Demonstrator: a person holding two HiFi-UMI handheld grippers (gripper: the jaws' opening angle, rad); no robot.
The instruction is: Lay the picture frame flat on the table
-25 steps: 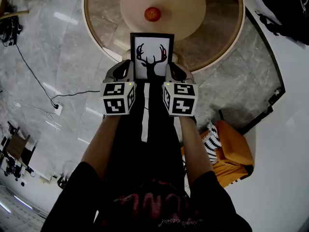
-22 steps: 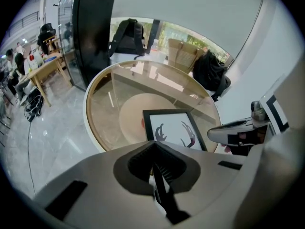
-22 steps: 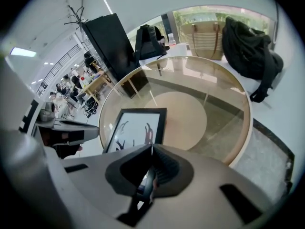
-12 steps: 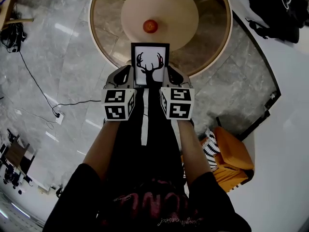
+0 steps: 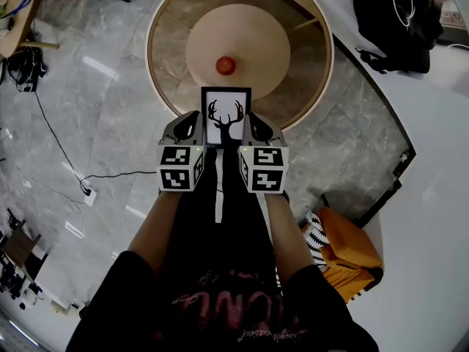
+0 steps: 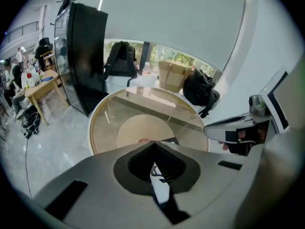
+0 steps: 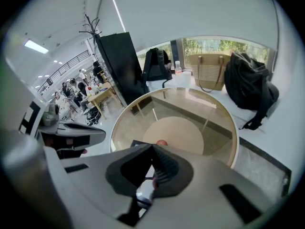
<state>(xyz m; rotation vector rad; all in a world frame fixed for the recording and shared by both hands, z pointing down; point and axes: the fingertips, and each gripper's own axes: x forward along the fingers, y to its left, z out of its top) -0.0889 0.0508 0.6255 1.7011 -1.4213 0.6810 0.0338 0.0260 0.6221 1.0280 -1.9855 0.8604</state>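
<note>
The picture frame (image 5: 226,116), black-edged with a black deer head on white, is held up in the air over the near rim of the round glass table (image 5: 165,42). My left gripper (image 5: 199,127) is shut on its left edge and my right gripper (image 5: 250,127) is shut on its right edge. In the left gripper view a sliver of the picture frame (image 6: 160,184) shows between the jaws. The right gripper view shows the picture frame (image 7: 144,191) edge pinched the same way. The frame's lower edge is hidden behind the grippers.
A small red-orange ball (image 5: 226,66) lies on the table's round beige centre (image 5: 256,35). A black backpack (image 5: 399,20) sits on a white ledge at the far right. An orange seat with a striped cushion (image 5: 338,242) stands by my right leg. Cables (image 5: 66,134) run over the grey floor.
The view has pulled back, so table, frame and grippers look smaller. Both grippers kept their hold on the frame, which stays over the table's near edge.
</note>
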